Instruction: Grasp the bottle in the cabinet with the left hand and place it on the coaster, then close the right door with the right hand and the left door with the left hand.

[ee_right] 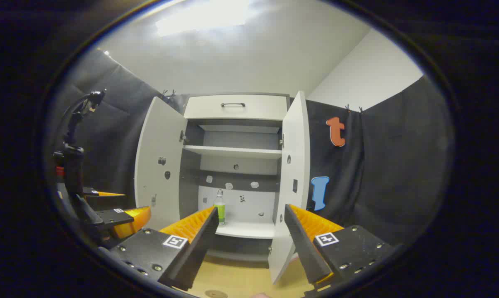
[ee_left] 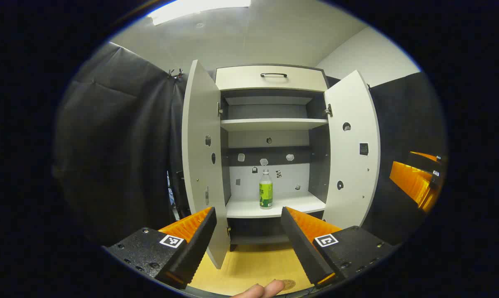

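Bottle (ee_left: 266, 189) stands upright near the front edge of the lower shelf (ee_left: 299, 205), both doors swung wide, so you hold your left gripper (ee_left: 248, 231) spread and empty, aimed at it, and your right gripper (ee_right: 249, 238) is spread too.

One bottle (ee_left: 266, 188), one cabinet (ee_left: 271, 78), two open doors (ee_left: 199, 157), one coaster (ee_left: 288, 284), one drawer (ee_left: 249, 78)
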